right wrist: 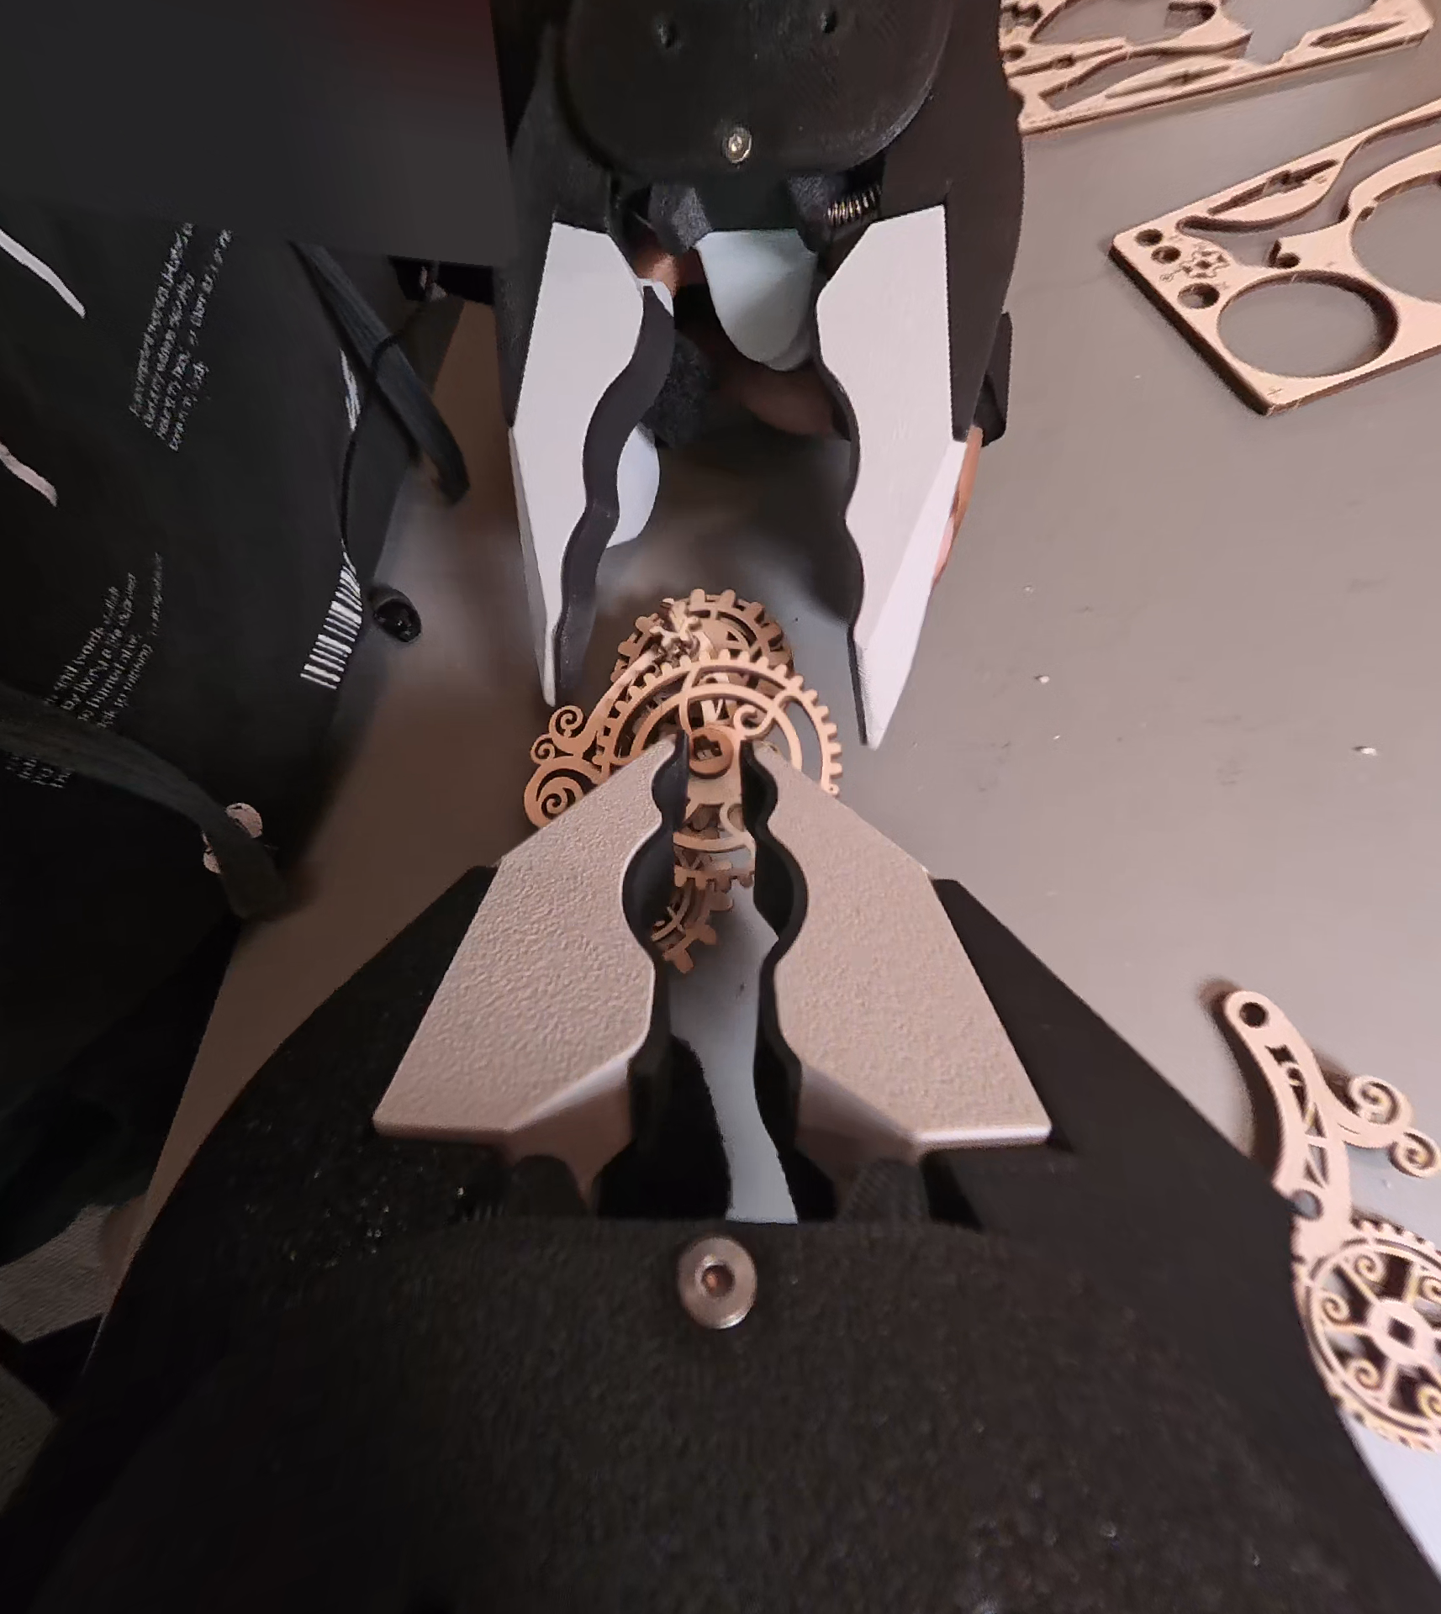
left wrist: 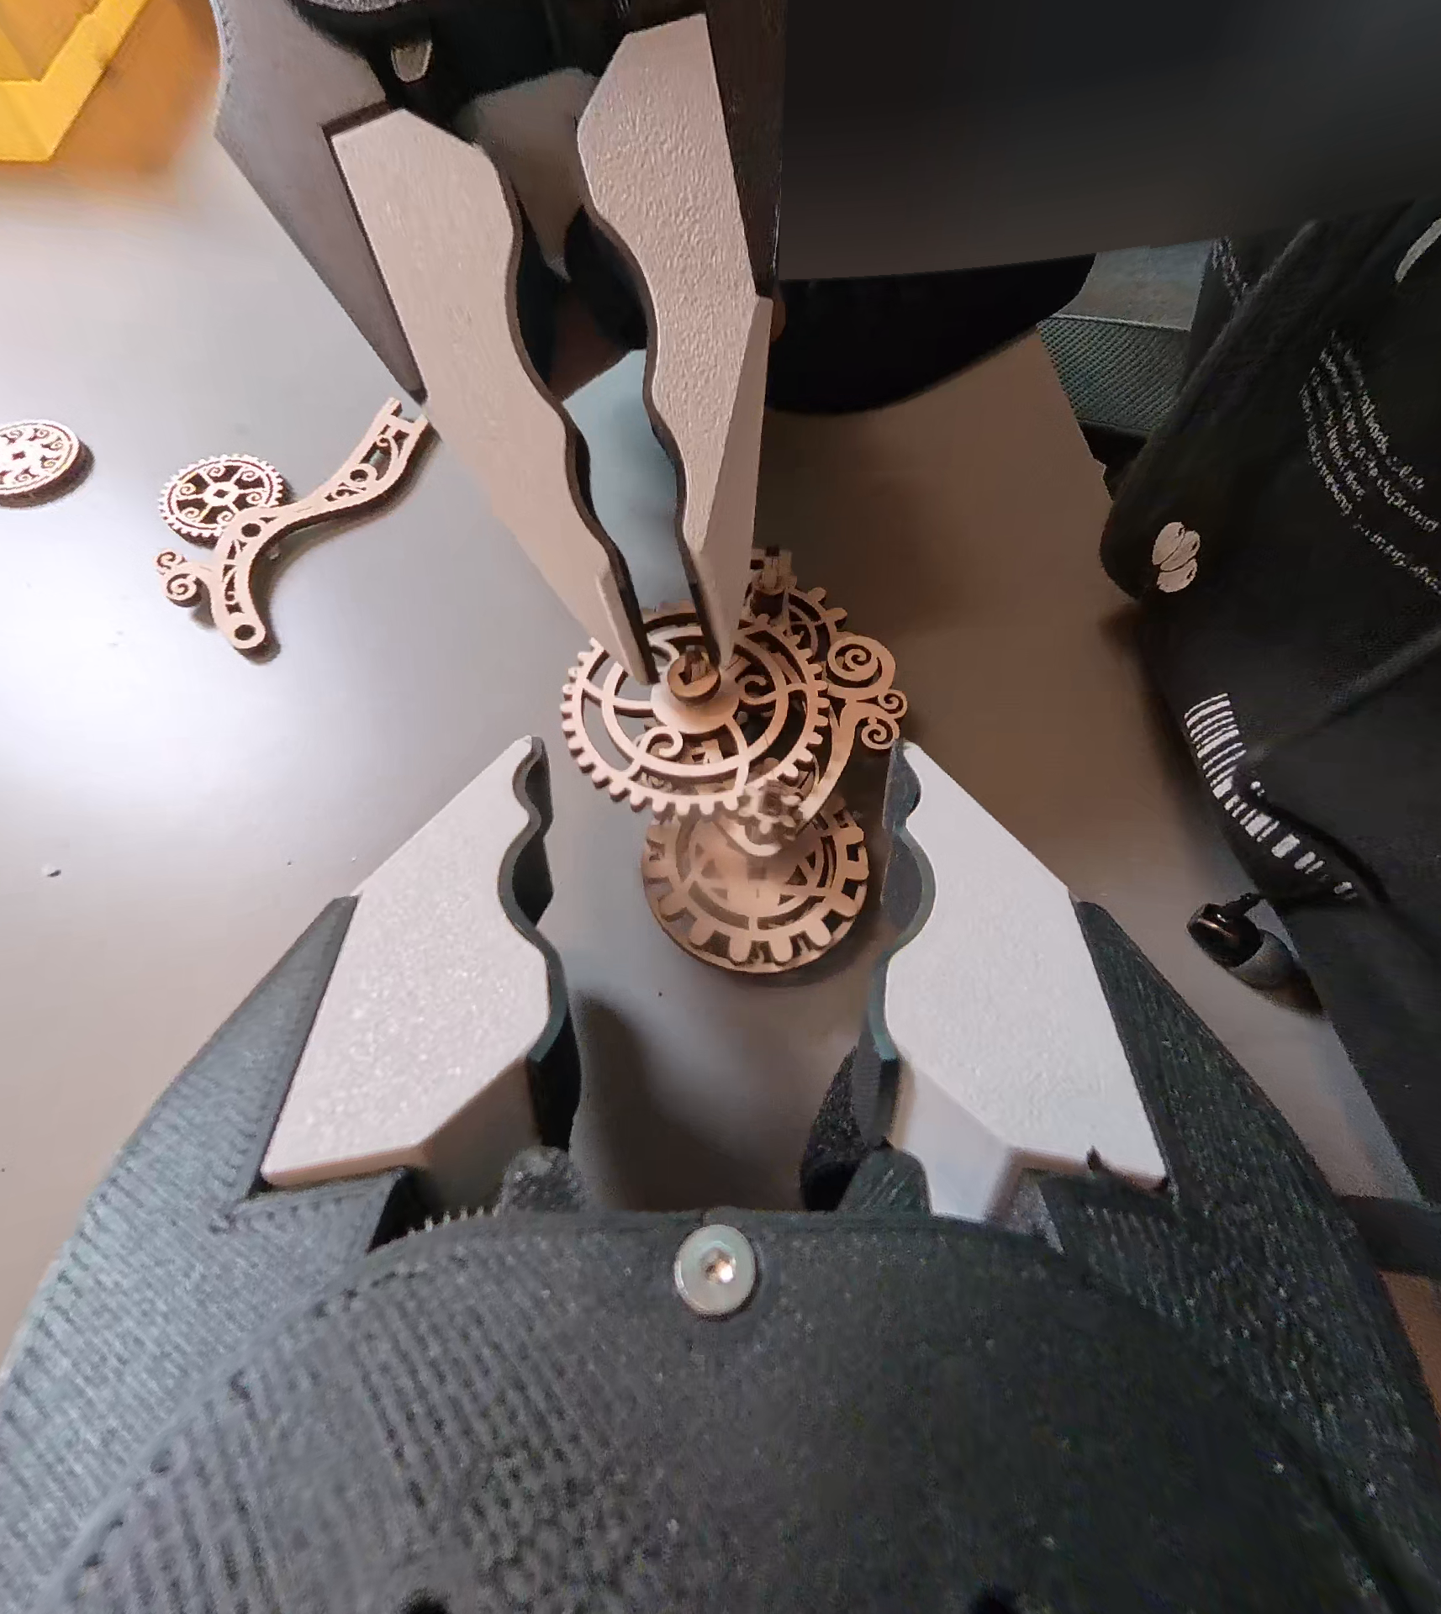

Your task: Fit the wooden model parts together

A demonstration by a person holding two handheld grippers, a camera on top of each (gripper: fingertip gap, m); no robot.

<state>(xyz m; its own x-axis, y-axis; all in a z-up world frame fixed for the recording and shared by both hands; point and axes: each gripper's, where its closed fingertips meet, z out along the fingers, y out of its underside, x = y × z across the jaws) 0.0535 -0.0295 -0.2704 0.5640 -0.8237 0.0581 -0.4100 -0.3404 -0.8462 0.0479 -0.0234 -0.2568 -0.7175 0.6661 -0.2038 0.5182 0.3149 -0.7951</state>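
Wooden gear model [left wrist: 726,769]: upright on desk [left wrist: 88,786], between the wide-open, empty left hand-held gripper [left wrist: 717,760] fingertips. Right hand-held gripper [right wrist: 713,755]: nearly closed, pinching the small hub disc [right wrist: 710,753] at the model's top.

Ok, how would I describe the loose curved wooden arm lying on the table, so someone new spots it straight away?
Start from the upright gear model standing on the grey table between the two grippers, then look to the loose flat pieces lying off to one side. The curved arm lies flat there, overlapping a small toothed gear. Unlike the round pieces beside it, it is long and bowed, with scroll curls and a forked end.
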